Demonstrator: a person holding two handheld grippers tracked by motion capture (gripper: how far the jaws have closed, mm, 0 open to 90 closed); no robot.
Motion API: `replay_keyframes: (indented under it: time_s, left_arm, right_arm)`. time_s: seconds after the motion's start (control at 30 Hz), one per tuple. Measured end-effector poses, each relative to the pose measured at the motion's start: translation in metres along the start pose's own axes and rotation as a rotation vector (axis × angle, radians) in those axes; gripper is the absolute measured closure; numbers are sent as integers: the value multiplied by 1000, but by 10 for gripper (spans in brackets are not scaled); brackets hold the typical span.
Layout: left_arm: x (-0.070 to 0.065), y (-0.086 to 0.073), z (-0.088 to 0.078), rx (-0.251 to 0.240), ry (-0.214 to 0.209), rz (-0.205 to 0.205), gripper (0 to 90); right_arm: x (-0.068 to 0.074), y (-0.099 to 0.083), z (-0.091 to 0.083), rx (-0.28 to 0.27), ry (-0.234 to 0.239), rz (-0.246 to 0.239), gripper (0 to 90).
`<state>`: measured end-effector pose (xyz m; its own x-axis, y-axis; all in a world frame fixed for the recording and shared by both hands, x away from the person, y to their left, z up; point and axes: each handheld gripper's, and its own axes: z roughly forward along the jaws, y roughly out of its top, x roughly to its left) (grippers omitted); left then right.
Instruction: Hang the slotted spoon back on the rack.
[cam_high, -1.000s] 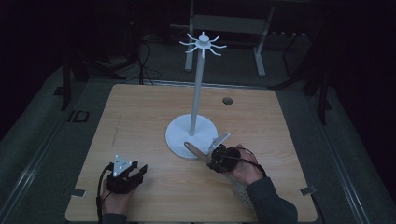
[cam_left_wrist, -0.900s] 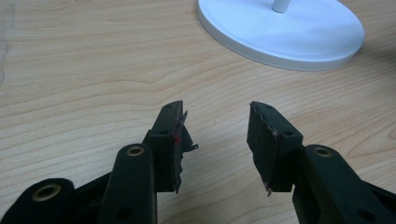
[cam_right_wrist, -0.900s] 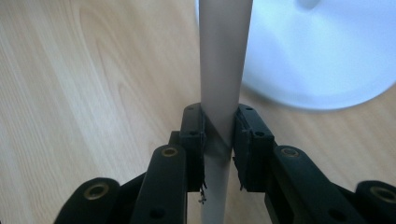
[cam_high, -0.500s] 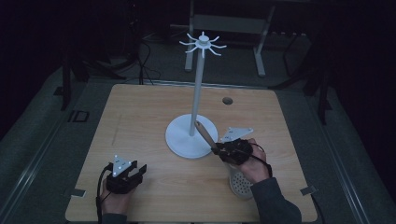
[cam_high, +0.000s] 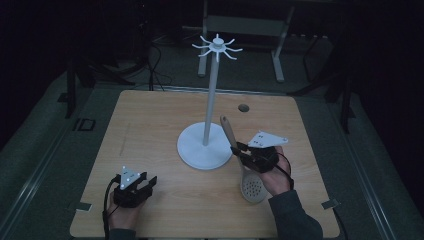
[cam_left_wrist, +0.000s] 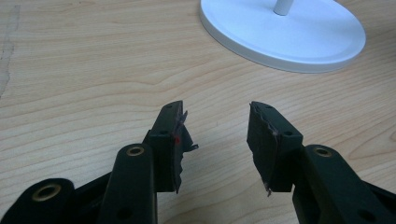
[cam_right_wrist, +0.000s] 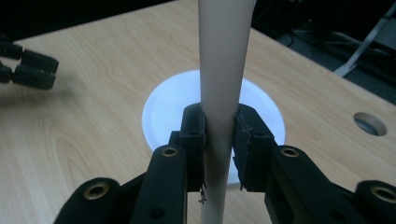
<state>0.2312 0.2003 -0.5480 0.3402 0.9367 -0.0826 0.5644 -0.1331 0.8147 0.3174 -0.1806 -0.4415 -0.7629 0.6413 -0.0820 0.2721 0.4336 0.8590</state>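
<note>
A slotted spoon with a pale wooden handle (cam_high: 227, 131) and a round perforated head (cam_high: 253, 189) is held tilted above the table, handle up and away from me. My right gripper (cam_high: 239, 150) is shut on the handle (cam_right_wrist: 219, 74), which runs up between its jaws. Just left of it stands a white hook stand (cam_high: 211, 95) with a round base (cam_high: 200, 150) and radiating hooks on top (cam_high: 217, 47). My left gripper (cam_high: 148, 184) rests low at the table's front left, open with nothing between its jaws (cam_left_wrist: 215, 135).
The wooden table (cam_high: 150, 125) has a small round hole (cam_high: 243, 107) at the back right. The stand's base (cam_left_wrist: 289, 32) lies ahead of the left gripper. The left gripper (cam_right_wrist: 28, 65) shows far off in the right gripper view. Dark floor and metal frames surround the table.
The right hand has risen and turned, swinging the spoon's handle from pointing left and low to pointing up beside the stand's pole. The left gripper has stayed still.
</note>
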Motion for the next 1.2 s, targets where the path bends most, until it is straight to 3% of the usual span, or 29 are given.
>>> replay_keyframes:
  time_s: [0.23,0.57,1.2]
  left_arm:
    - [0,0,0,0,-2,-1,564]
    - [0,0,0,0,-5,-3,563]
    - [1,0,0,-1,-2,-6,562]
  right_arm:
    - [-3,7,-6,-62,-19,17,750]
    - [-1,22,-12,-142,-30,6,751]
    - [-1,40,-15,-203,-42,9,750]
